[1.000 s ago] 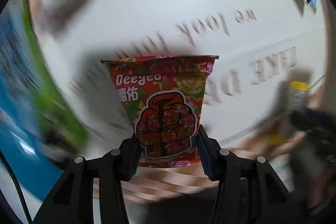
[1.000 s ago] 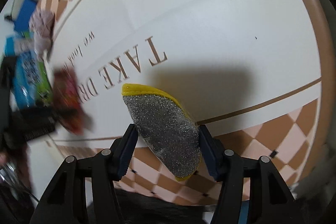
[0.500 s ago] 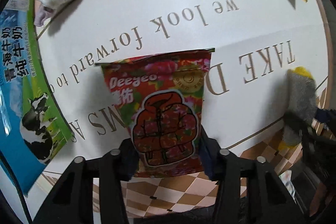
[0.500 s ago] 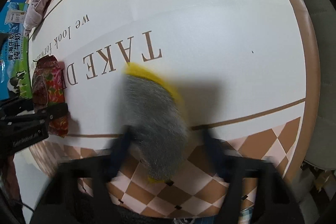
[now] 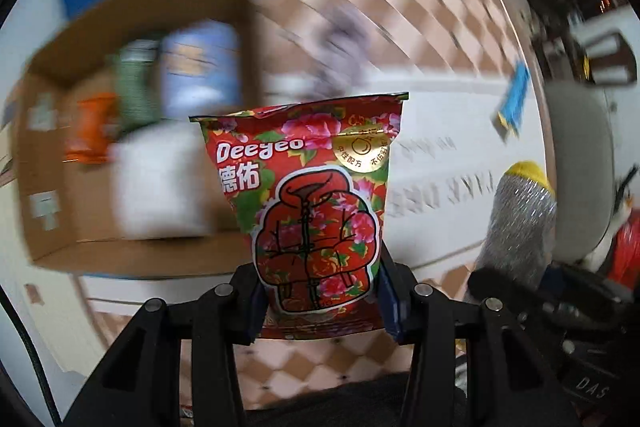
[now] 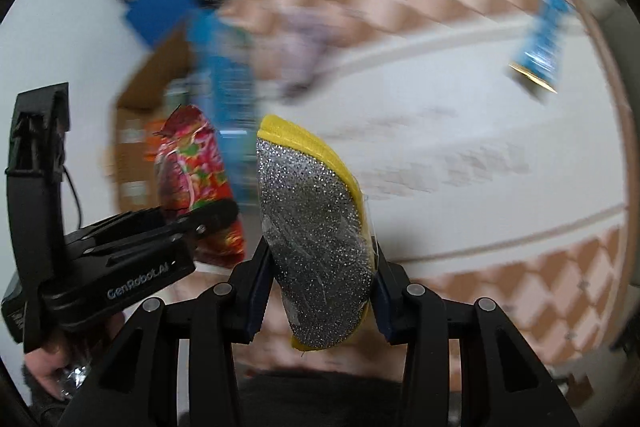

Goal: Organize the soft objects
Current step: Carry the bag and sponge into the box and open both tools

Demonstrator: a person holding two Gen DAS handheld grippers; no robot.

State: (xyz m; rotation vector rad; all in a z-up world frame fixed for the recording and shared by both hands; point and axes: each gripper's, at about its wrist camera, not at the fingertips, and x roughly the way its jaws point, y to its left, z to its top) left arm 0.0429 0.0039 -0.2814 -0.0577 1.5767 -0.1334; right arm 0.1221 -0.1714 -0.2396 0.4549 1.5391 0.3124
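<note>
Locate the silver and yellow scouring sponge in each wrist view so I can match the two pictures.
Left wrist view: the sponge stands at the right edge, above the right tongs' dark body.
Right wrist view: the sponge fills the centre, gripped in the right tongs.
Shared landmark: the red Deeyeo pouch, left of the sponge in both.

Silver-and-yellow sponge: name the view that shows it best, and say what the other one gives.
The right wrist view. There the sponge sits sharp and near, clamped between the right gripper pads, with its glittery face and yellow rim fully visible. The left wrist view shows the sponge only at the right edge, smaller, with its lower end hidden by the gripper holding it.
</note>
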